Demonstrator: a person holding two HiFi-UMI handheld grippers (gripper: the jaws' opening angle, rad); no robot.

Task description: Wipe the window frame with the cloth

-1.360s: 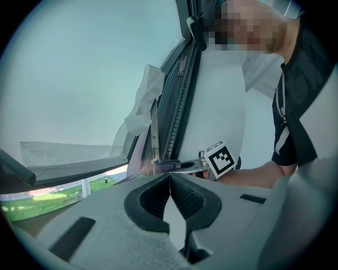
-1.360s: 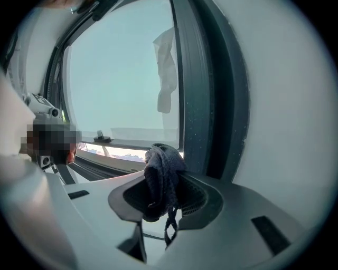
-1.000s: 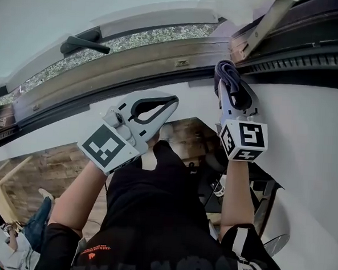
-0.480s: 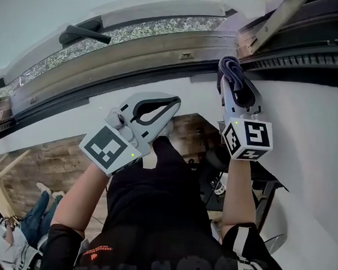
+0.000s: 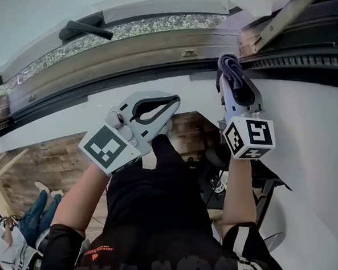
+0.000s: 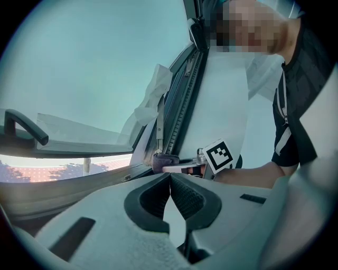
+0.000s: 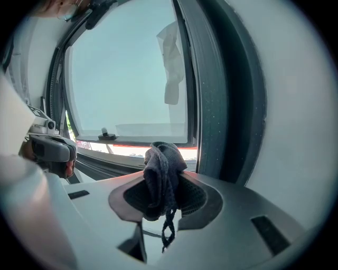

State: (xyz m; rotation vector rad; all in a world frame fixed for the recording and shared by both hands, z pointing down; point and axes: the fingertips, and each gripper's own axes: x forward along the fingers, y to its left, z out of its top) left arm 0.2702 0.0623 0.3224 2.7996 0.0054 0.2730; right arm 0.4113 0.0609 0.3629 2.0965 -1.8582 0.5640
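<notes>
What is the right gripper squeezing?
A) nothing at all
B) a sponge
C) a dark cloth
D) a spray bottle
C: the right gripper has its jaws shut on a bunched dark cloth, held up close to the window frame.

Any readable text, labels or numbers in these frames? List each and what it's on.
Nothing reads clearly.
Too small and blurred: orange print on the black shirt.
Illegible: small plate on the window frame.
No letters, only square marker patterns: cube on left gripper, cube on right gripper.
</notes>
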